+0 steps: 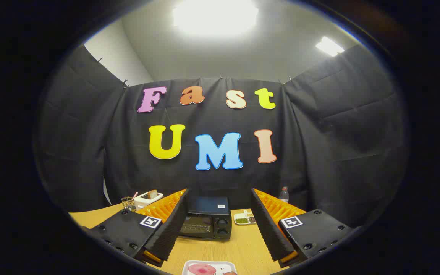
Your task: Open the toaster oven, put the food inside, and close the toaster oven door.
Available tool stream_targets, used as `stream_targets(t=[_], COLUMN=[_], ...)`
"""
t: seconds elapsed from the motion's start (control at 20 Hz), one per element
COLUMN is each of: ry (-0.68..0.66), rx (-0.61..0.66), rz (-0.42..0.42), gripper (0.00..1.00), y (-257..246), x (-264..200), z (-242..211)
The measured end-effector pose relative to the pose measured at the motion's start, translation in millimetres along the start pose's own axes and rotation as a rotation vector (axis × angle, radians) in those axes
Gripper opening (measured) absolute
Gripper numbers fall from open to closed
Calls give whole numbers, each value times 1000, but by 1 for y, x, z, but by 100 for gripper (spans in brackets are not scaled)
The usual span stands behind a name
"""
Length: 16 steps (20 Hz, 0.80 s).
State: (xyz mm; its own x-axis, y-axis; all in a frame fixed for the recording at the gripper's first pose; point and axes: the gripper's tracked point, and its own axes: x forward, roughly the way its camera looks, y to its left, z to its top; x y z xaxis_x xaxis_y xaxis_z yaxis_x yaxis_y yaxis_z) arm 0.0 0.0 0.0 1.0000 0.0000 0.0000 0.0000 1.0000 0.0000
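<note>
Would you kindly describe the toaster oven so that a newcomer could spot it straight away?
Start at the wooden table before the black cloth wall. Beyond the open hand-held gripper, framed between its fingers, sits the toaster oven. It is the one dark box there, with a glass door and two knobs, unlike the small white dish beside it.

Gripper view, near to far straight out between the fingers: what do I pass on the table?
White plate of food nearest, below the open tool → bare wooden table → black toaster oven, door shut, framed between the fingers → black cloth wall behind it.
</note>
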Motion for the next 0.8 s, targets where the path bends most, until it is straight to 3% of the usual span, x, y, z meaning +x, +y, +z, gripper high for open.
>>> stream_targets(t=[0.8], ry=[21], rx=[17], rz=[20], gripper=[98], y=[8], x=[5], z=[-9])
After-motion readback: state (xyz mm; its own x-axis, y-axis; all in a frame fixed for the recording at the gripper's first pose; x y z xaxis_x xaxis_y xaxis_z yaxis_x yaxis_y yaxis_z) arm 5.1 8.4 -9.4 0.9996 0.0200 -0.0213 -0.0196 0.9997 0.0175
